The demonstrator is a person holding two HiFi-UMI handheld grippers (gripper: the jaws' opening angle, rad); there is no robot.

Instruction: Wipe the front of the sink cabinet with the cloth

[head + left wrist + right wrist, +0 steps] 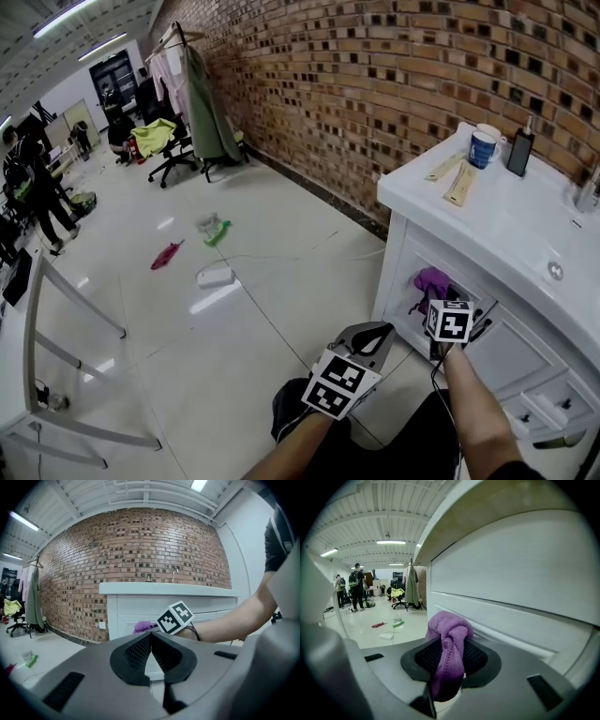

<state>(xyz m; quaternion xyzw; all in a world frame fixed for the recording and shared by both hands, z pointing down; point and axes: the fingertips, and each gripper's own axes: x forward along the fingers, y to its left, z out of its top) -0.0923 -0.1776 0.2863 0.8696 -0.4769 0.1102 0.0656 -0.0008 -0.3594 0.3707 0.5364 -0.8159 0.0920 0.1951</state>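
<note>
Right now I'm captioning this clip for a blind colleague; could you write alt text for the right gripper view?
The right gripper has its jaws shut on a bunched purple cloth, held close to the white front of the sink cabinet. Behind on the left, a glossy floor stretches to a clothes rack, an office chair and a standing person.

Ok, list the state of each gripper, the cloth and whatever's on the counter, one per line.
Left gripper, fingers shut, nothing between them.
Right gripper, fingers shut on the cloth.
Cloth, bunched, held at the cabinet front.
Mug, upright on the counter.
Bottle, upright beside the mug.
</note>
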